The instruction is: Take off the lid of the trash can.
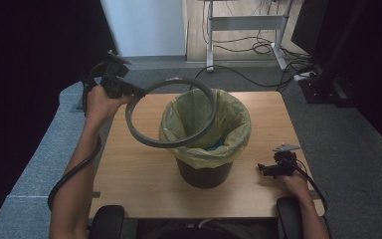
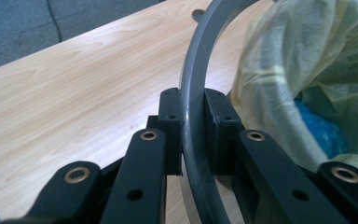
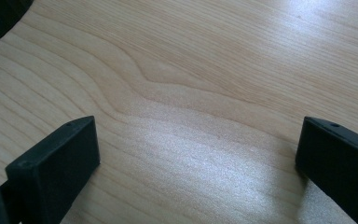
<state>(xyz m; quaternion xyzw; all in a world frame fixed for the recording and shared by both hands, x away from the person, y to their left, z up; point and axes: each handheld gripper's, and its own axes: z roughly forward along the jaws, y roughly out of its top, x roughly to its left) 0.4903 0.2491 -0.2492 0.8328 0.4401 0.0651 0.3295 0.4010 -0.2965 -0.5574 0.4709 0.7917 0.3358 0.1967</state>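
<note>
- Left gripper (image 2: 193, 140): jaws clamped on the grey ring (image 2: 193, 84), whose far arc is cut off above them.
- Right gripper (image 3: 198, 154): jaws wide apart, nothing between them but table (image 3: 191, 70).
- Bin (image 1: 205, 172): beyond the ring; blue contents half hidden by the yellow bag (image 2: 298, 60).

Grey carpet floor (image 1: 348, 149), white cabinet (image 1: 144, 27), desk frame (image 1: 246, 22) behind.

High view overlooks the table (image 1: 129, 169); both tongs views face it closely.
</note>
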